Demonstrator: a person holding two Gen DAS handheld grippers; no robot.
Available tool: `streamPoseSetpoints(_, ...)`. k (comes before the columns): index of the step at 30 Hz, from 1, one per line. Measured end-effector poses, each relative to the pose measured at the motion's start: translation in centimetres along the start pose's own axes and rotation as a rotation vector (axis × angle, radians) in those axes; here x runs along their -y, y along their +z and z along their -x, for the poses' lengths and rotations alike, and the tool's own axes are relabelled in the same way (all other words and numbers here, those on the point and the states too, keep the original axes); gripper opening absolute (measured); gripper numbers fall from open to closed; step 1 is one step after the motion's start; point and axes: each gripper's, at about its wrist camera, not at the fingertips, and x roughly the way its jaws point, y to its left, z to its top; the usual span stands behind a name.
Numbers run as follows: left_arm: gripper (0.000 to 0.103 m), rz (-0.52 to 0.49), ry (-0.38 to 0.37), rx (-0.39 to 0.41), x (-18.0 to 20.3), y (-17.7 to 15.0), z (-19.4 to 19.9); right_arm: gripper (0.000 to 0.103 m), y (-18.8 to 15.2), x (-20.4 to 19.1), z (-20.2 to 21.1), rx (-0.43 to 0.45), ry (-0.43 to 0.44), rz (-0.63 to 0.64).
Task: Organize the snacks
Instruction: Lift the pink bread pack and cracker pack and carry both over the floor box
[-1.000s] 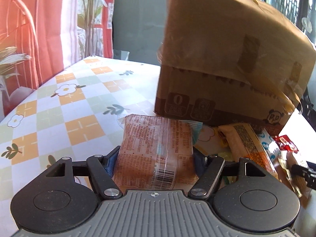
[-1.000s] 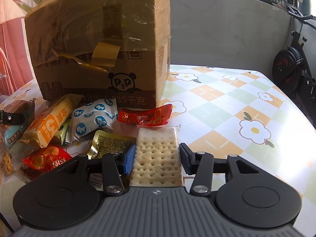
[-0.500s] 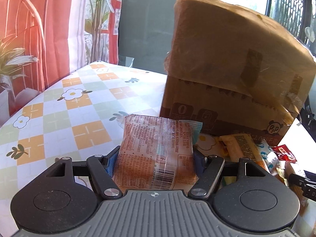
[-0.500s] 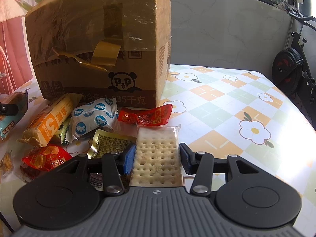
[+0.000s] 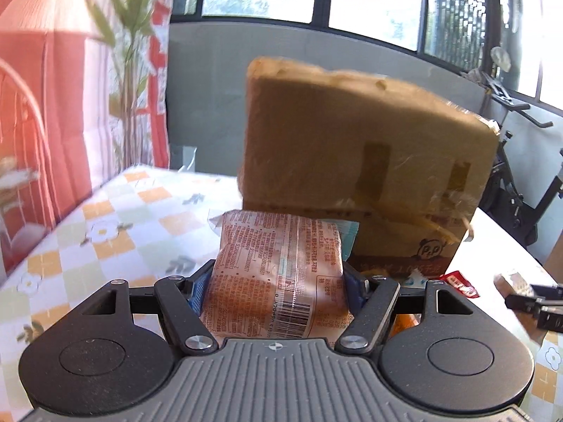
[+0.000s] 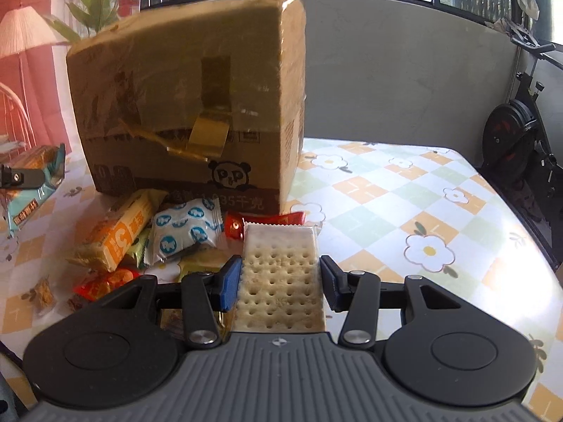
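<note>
Cardboard box blocks ahead; tablecloth beside it lies bare.

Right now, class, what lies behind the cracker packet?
A red sachet lies partly behind the cracker packet, with the cardboard box farther back. The table directly underneath is hidden.

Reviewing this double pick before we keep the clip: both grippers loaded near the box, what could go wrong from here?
1. The left gripper pinches a soft orange snack pack by its sides; it could squash or slip.
2. The right gripper holds a cracker pack; a harder squeeze may crack it.
3. The cardboard box stands tall right ahead, its top not visible; either load could bump its wall.
</note>
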Motion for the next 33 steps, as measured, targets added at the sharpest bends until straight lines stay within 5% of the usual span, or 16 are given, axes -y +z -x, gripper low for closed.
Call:
streamPoseSetpoints(4, 0.072, -0.036, -0.045, 0.09, 1.1, 3.4, 1.6, 0.049, 3.3, 0.5, 1.5, 0.078, 0.011, -0.002)
streamPoseSetpoints(5, 0.062, -0.043, -0.059, 0.117, 1.3, 4.3, 2.0, 0.049, 4.3, 0.5, 1.8, 0.098, 0.017, 0.001)
streamPoseSetpoints(6, 0.04, -0.056, -0.072, 0.137, 1.6, 5.3, 2.4, 0.049, 5.5, 0.5, 2.0, 0.12, 0.023, 0.01)
streamPoseSetpoints(10, 0.039, -0.079, -0.091, 0.194, 2.4, 9.5, 2.7, 0.049, 10.1, 0.0, 3.0, 0.207, 0.047, 0.053)
streamPoseSetpoints(14, 0.039, -0.011, -0.085, 0.114, 1.7, 10.6, 0.7, 0.049, 12.2, -0.9, 2.7, 0.232, 0.075, 0.075)
streamPoseSetpoints(18, 0.068, 0.068, -0.073, -0.026, -0.3, 7.9, -0.3, 0.049, 10.7, -1.2, 1.7, 0.195, 0.107, 0.034)
streamPoseSetpoints(25, 0.072, 0.073, -0.049, -0.191, -2.6, 1.7, -0.1, 0.049, 5.8, -1.5, 0.5, 0.104, 0.138, -0.073)
streamPoseSetpoints(33, 0.087, -0.181, -0.238, -0.288, -3.0, -2.2, 2.5, 0.049, 3.1, -1.2, 0.9, 0.054, 0.143, -0.108)
